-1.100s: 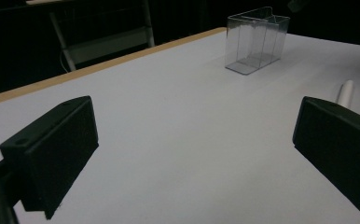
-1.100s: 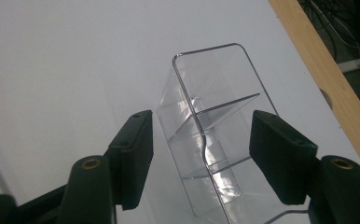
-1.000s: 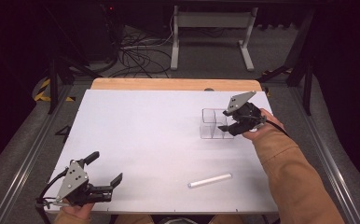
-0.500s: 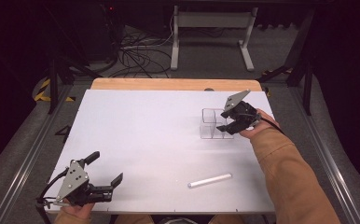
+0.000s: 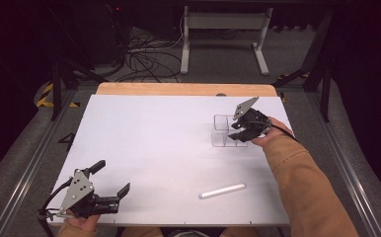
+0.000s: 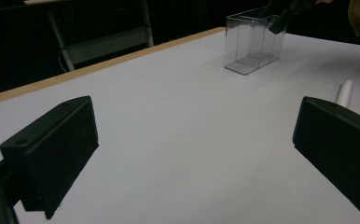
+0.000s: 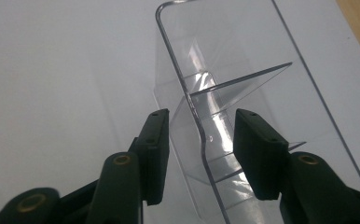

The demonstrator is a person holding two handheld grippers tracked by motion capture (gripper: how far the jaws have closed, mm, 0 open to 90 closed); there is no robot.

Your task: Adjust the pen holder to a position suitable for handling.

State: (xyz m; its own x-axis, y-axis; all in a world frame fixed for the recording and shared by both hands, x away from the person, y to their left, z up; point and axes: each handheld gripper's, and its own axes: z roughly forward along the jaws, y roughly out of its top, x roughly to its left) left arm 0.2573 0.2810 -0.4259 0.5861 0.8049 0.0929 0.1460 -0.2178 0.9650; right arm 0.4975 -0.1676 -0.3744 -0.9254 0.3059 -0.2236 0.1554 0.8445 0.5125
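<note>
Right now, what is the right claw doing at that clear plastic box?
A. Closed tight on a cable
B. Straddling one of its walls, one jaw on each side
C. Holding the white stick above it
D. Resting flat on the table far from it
B: in the right gripper view the right claw has one jaw on each side of the clear plastic box wall, with gaps showing.

Clear plastic organizer box, divided into compartments, upright at bench's far right. White cylindrical stick lying flat, near front edge, well apart from box.
</note>
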